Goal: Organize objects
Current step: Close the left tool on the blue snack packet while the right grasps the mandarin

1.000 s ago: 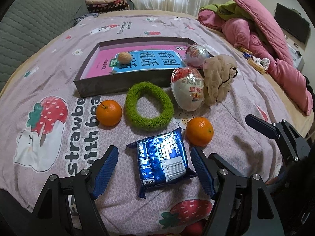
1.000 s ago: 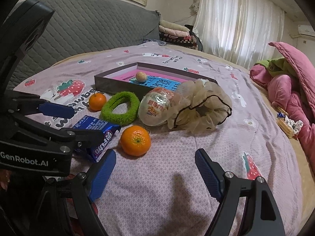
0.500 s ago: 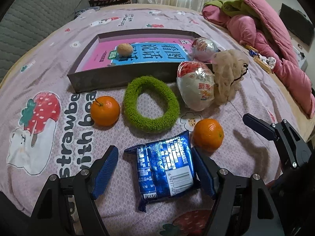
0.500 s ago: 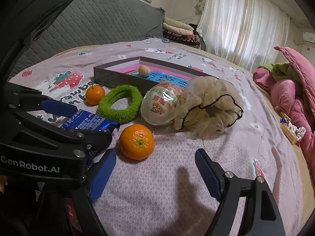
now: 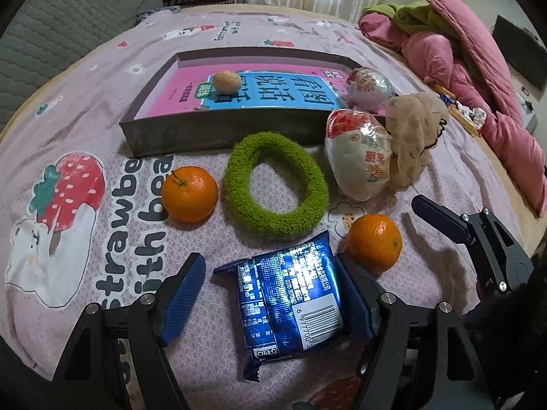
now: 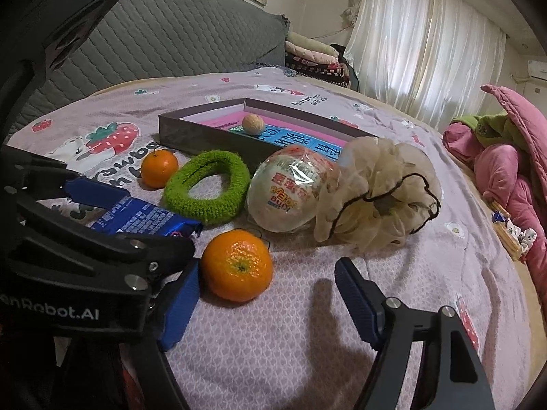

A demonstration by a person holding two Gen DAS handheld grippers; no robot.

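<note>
1. Left wrist view: the shiny blue foil snack packet (image 5: 290, 294) is seen on the bedsheet between the left gripper's (image 5: 273, 294) spread, unclenched jaws.
2. Right wrist view: the round orange tangerine (image 6: 237, 265) is flanked by the right gripper's (image 6: 266, 294) jaws, which have just been narrowing but are not yet pressing it.

The blue snack packet (image 5: 290, 294) is glossy foil; the green ring (image 5: 275, 184) is fuzzy cloth; the wrapped egg (image 5: 359, 157) wears shiny plastic film; the bedsheet (image 5: 102, 78) is matt fabric.
</note>
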